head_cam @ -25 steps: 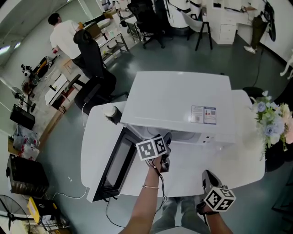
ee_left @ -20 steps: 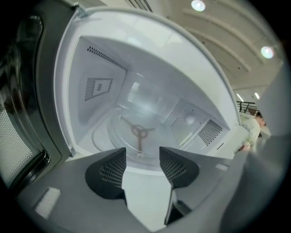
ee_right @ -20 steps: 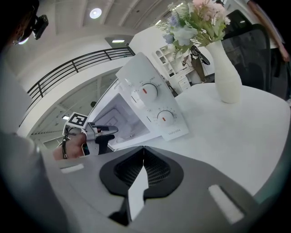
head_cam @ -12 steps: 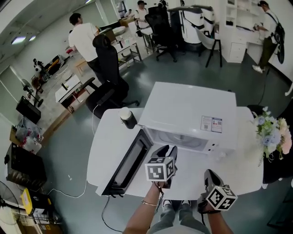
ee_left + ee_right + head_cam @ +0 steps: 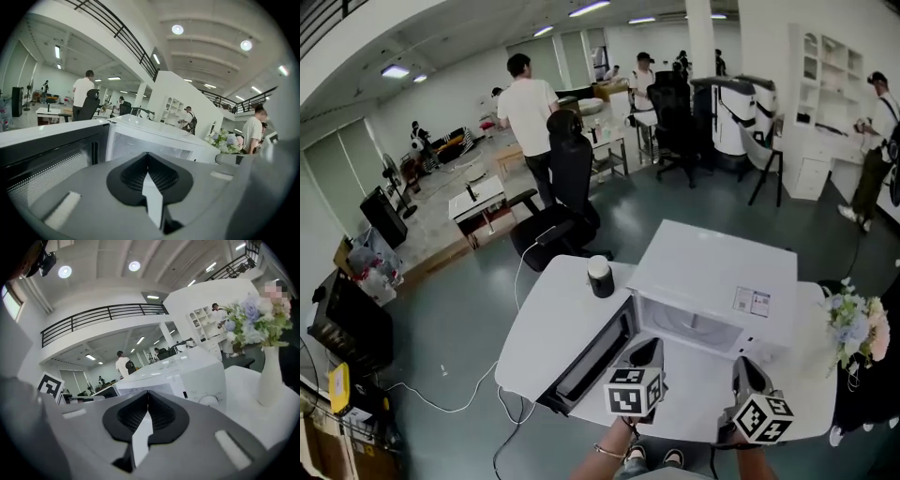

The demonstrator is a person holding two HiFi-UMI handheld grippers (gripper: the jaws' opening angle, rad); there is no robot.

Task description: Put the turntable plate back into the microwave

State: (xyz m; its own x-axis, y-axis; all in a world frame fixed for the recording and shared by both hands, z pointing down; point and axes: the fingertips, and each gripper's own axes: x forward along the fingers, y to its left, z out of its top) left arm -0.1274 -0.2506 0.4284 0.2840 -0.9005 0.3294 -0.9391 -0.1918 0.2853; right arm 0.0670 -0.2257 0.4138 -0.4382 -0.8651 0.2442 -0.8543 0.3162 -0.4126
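Observation:
A white microwave point(image 5: 717, 281) stands on the white table point(image 5: 544, 319) with its door point(image 5: 592, 361) swung open to the left. I cannot make out the turntable plate in the cavity point(image 5: 692, 333) or anywhere else. My left gripper point(image 5: 646, 350) hovers in front of the open door, shut with nothing between its jaws point(image 5: 147, 154). The left gripper view looks over the door point(image 5: 47, 152) and the microwave point(image 5: 154, 138). My right gripper point(image 5: 741, 366) hangs to the right near the table's front edge, also shut and empty point(image 5: 148, 392), facing the microwave point(image 5: 192, 371).
A dark cup with a white lid point(image 5: 600, 277) stands left of the microwave. A vase of flowers point(image 5: 855, 328) point(image 5: 272, 357) is at the table's right end. Behind the table are office chairs point(image 5: 567, 202), desks and several people.
Both grippers have pulled back from the microwave opening and risen. The left gripper's jaws have gone from open to shut. The head view has lifted and shows more of the room.

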